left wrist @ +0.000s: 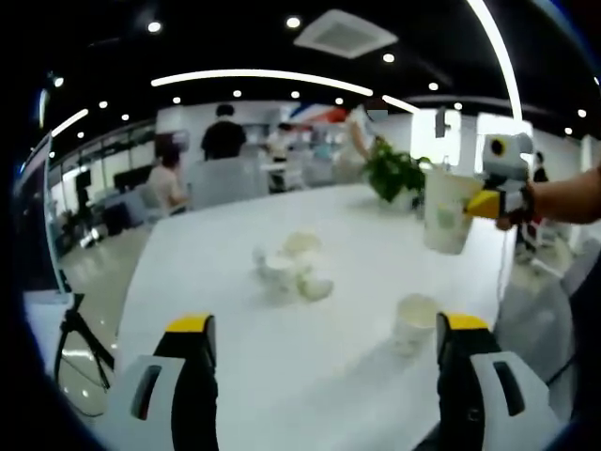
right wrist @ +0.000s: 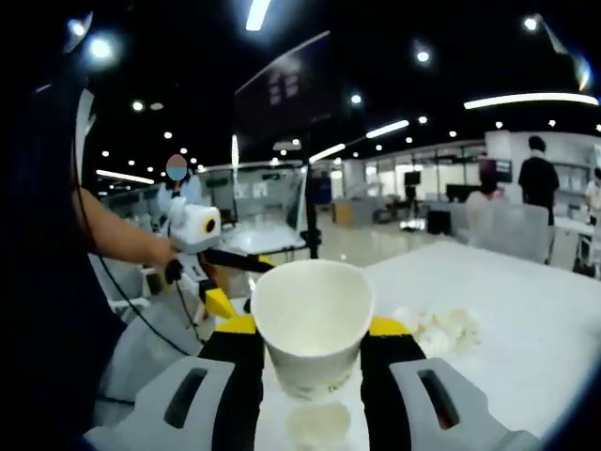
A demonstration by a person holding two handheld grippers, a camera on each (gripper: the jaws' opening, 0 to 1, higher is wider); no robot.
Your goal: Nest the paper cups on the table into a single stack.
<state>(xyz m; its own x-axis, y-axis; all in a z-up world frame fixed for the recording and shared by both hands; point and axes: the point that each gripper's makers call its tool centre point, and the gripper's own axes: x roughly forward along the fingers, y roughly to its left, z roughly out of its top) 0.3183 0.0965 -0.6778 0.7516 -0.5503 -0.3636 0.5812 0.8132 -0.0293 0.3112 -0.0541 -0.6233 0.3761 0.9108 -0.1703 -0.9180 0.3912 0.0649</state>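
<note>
- Left gripper view, nearest first: the left claw [left wrist: 324, 362] is spread wide and grips nothing, its jaws low over the white table [left wrist: 216, 282].
- Just beyond its right jaw one paper cup [left wrist: 414, 322] stands upright on the table.
- Farther off, near the table's middle, a loose cluster of cups [left wrist: 291, 268] lies, some tipped on their sides.
- Beyond that, the right claw [left wrist: 488, 202] holds a lifted cup [left wrist: 445, 210] in the air, well above the table.
- Right gripper view: the right claw [right wrist: 310, 348] is pinching that lifted cup [right wrist: 312, 324] between its jaws, mouth toward the camera; another cup [right wrist: 317, 423] sits below it.
- Step in hand, as I judge it: carrying a cup to nest. Next, it likely needs lining up, base down, over an upright cup and lowering straight in.
</note>
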